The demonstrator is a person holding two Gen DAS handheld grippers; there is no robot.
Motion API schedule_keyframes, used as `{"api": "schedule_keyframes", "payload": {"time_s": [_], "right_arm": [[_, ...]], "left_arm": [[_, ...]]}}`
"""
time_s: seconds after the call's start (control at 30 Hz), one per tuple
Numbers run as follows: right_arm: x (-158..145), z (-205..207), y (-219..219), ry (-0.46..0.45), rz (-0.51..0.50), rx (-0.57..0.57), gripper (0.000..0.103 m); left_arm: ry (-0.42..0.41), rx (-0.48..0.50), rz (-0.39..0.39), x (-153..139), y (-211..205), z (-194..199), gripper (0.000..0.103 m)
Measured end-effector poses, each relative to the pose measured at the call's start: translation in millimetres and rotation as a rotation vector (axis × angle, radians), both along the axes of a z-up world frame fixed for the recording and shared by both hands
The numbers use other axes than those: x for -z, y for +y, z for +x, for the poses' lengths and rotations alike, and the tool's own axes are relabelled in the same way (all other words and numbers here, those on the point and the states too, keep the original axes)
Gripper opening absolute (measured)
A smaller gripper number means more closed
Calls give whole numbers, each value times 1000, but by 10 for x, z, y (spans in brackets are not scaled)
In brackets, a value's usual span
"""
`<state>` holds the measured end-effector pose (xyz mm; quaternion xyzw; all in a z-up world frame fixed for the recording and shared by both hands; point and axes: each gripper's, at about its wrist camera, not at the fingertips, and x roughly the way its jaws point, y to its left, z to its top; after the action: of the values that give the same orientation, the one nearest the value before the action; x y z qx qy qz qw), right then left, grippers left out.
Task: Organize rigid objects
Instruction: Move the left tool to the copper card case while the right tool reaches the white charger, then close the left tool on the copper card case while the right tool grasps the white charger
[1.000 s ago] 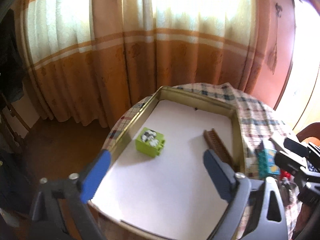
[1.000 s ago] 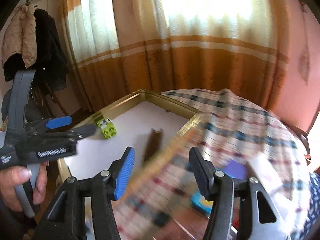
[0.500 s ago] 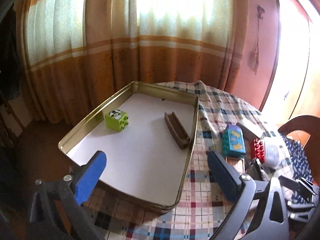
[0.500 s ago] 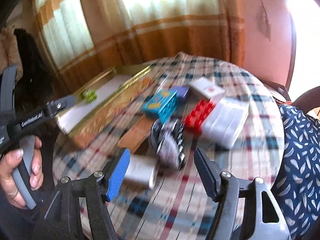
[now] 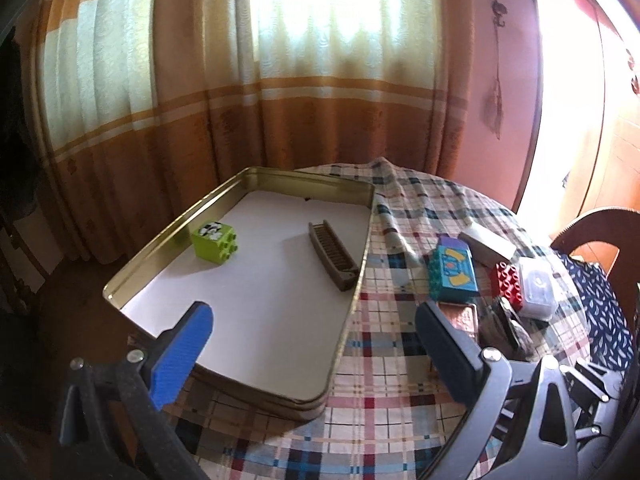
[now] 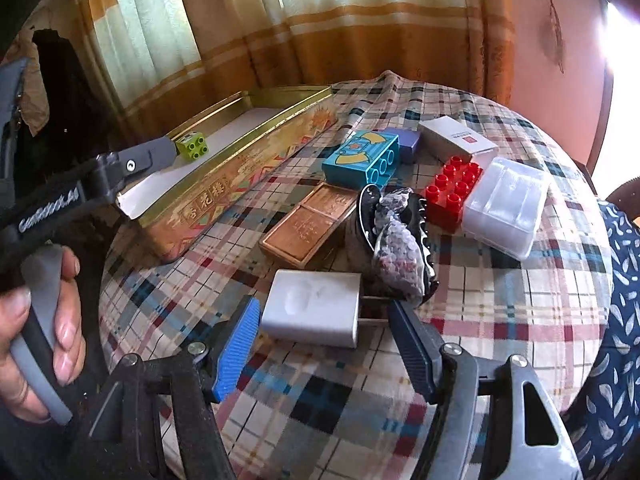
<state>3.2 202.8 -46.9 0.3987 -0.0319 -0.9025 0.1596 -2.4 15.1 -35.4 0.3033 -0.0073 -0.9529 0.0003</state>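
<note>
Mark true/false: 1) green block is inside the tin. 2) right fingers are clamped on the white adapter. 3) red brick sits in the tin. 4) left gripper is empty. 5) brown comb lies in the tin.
1) True: the green block sits in the tin.
2) False: the right gripper is open; the white adapter lies unclamped between its fingers.
3) False: the red brick is on the tablecloth.
4) True: the left gripper holds nothing.
5) True: the brown comb lies there.
</note>
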Motion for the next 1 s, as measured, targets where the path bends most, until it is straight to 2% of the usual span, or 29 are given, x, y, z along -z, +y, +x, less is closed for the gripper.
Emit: {"api": "schedule_keyframes", "payload": {"time_s": [0.07, 0.3, 0.5, 0.67, 0.77, 0.9, 1.0], "right_arm": [[11, -15, -21, 7, 8, -6, 65], [-57, 49, -32, 45, 36, -50, 65], [-263, 186, 10, 163, 74, -54, 65], [-433, 134, 209, 222, 82, 8, 65], [-481, 17, 343, 240, 93, 63, 65], [-547, -206, 469, 263, 75, 130, 65], [-559, -314, 491, 268, 63, 148, 65]], "left_arm": [[3, 7, -5, 5, 24, 8, 103], [7, 17, 1, -10, 24, 33, 103], [28, 14, 15, -55, 6, 70, 103], [44, 38, 13, -98, 78, 107, 103], [38, 87, -1, -95, 205, 114, 103], [2, 167, -32, -23, 442, 78, 101], [-31, 212, -74, 62, 621, 18, 95]]}}
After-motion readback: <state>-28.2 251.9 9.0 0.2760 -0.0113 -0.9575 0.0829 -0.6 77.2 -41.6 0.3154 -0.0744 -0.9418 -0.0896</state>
